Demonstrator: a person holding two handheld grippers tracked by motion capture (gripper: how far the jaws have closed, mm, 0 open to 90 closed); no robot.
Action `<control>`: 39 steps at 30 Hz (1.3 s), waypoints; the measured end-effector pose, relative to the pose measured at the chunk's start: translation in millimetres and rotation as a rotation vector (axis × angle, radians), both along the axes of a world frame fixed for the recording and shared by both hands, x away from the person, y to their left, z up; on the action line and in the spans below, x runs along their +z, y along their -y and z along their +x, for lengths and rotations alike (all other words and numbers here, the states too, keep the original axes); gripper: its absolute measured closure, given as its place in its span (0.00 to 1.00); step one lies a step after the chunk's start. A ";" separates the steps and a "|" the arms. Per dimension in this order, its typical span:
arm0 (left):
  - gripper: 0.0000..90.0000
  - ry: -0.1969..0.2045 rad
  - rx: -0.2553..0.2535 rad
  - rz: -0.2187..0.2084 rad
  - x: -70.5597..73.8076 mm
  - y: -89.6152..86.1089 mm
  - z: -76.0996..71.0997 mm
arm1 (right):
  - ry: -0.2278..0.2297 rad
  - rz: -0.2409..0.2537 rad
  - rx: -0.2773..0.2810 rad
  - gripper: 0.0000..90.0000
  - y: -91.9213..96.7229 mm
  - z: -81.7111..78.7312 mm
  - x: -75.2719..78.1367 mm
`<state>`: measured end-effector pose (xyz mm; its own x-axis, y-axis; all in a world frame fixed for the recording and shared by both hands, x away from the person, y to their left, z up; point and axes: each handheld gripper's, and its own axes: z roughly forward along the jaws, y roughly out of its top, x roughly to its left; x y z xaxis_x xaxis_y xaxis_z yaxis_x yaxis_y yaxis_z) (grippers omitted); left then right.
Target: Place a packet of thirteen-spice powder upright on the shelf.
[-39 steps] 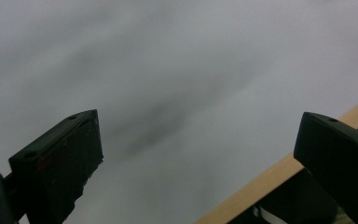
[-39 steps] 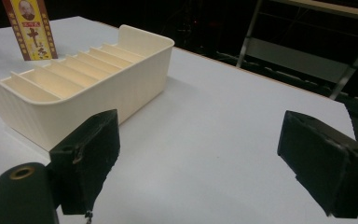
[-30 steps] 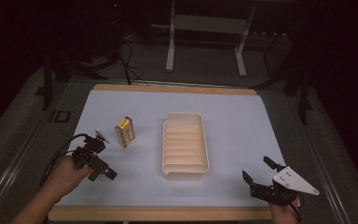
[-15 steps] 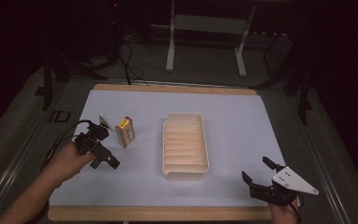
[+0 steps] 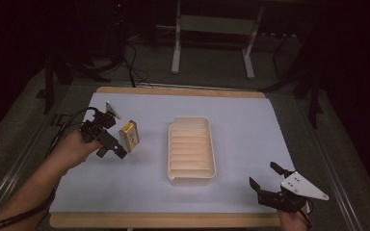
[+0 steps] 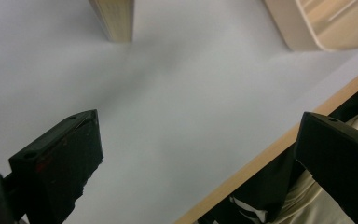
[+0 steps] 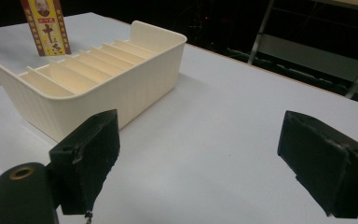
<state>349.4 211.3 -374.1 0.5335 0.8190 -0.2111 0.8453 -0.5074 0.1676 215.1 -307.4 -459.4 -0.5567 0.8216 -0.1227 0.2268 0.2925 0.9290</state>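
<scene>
1. Your left claw [image 5: 111, 144] sits at the left of the high view, just beside a small yellow box [image 5: 129, 136] that stands upright on the tabletop [image 5: 250, 125].
2. In the left gripper view that claw [image 6: 191, 163] is spread wide with nothing between its jaws; the yellow box [image 6: 114, 18] shows at the top left of the frame, well ahead of the jaws, and the tabletop's wooden edge [image 6: 279, 144] runs diagonally at the lower right.
3. A cream slotted tray [image 5: 191, 149] lies near the middle of the high view, long side running away from you, with the box to its left and apart from it.
4. Your right claw [image 5: 266, 183] is at the lower right of the high view, near the tabletop's front edge and apart from the tray.
5. In the right gripper view this claw [image 7: 200, 163] is also released and empty; the tray [image 7: 88, 79] fills the upper left, with the box [image 7: 45, 25] standing behind it.
</scene>
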 end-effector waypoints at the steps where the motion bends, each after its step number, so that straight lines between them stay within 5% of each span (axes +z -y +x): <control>1: 0.01 0.004 -0.002 0.002 2.1 -0.5 3.1 | 0.000 0.000 0.001 0.14 -0.1 0.1 -0.1; 15: 0.01 -0.013 -0.003 -0.027 12.9 2.8 38.1 | 0.005 -0.004 -0.003 0.14 -0.2 0.1 -0.3; 21: 0.01 0.020 -0.029 0.031 11.8 12.3 50.2 | 0.001 -0.008 -0.001 0.14 -0.4 0.4 -0.6; 24: 0.01 0.018 -0.035 0.074 7.2 16.0 60.9 | 0.001 -0.006 0.000 0.14 -0.3 0.8 -0.7; 31: 0.03 -0.011 -0.045 0.085 -8.2 18.0 78.7 | -0.003 -0.007 0.004 0.14 -0.5 1.1 -1.2; 36: 0.14 0.005 -0.043 0.068 -14.1 18.9 85.3 | -0.006 -0.006 0.003 0.14 -0.1 1.4 -1.6; 39: 0.18 -0.005 -0.083 0.072 -21.0 22.1 89.0 | -0.009 -0.007 0.004 0.14 -0.3 1.5 -1.7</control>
